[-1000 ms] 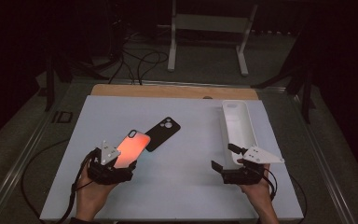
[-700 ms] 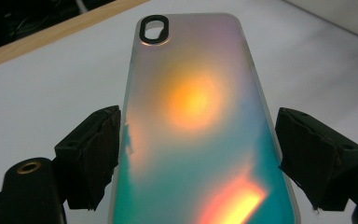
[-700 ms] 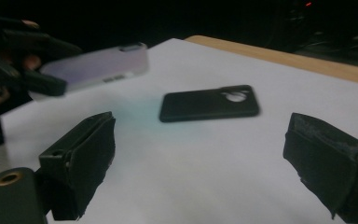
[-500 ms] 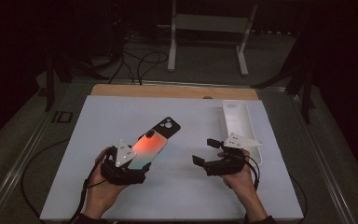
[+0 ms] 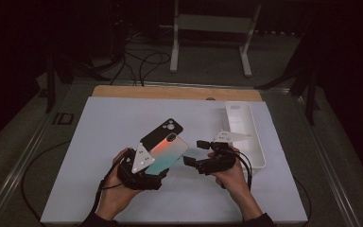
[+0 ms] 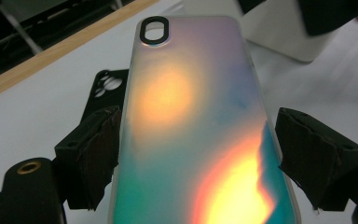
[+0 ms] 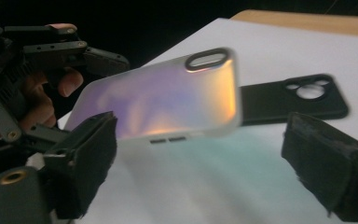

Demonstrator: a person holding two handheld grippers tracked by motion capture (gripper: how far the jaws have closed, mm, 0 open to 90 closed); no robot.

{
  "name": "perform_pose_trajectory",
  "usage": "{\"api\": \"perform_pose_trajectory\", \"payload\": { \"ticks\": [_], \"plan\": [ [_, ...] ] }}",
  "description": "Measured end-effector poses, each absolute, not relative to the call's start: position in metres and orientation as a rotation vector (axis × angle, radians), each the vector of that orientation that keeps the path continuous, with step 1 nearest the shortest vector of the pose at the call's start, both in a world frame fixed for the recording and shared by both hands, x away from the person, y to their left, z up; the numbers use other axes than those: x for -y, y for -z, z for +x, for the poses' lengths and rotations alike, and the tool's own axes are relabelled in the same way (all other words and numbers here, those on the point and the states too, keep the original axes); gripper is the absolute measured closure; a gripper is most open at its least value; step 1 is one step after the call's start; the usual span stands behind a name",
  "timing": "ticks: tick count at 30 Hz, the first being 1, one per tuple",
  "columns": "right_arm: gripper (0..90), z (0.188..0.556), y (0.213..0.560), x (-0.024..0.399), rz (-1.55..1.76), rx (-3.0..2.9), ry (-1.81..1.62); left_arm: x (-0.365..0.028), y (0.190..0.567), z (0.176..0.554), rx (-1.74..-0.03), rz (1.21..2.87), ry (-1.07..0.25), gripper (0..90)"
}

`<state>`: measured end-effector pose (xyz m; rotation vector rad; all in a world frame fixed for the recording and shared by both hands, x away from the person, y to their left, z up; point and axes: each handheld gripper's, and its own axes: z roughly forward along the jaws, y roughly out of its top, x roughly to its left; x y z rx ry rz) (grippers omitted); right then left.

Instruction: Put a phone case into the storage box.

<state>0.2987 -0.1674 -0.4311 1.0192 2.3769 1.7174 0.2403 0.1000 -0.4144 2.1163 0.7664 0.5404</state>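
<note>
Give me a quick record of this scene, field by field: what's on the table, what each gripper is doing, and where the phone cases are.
surface: white table top with a wooden strip along the far edge
left gripper: shut on the iridescent phone case, holding it lifted and tilted
right gripper: open, empty, jaws facing the lifted case
black phone case: flat on the table, beyond the iridescent one
white tray: right side of the table, long and narrow; contents cannot be told

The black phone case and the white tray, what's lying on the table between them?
Nothing: in the high view the stretch of white table between the black phone case and the white tray is bare.
</note>
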Motion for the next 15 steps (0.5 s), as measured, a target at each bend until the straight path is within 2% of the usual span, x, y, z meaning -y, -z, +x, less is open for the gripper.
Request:
{"api": "perform_pose_trajectory", "payload": {
  "ticks": [8,14,15],
  "plan": [
    [14.9,0.305,0.437,0.161,1.086,-2.460,-1.784,-0.091,0.414,0.238,-0.725,2.094,-0.526,16.8],
    [28.7,0.305,0.437,0.162,1.156,-2.459,-1.809,-0.083,0.418,0.239,-0.720,2.117,-0.497,16.8],
    [28.7,0.305,0.437,0.162,1.156,-2.459,-1.809,-0.083,0.418,0.239,-0.720,2.117,-0.497,16.8]
  ]
}}
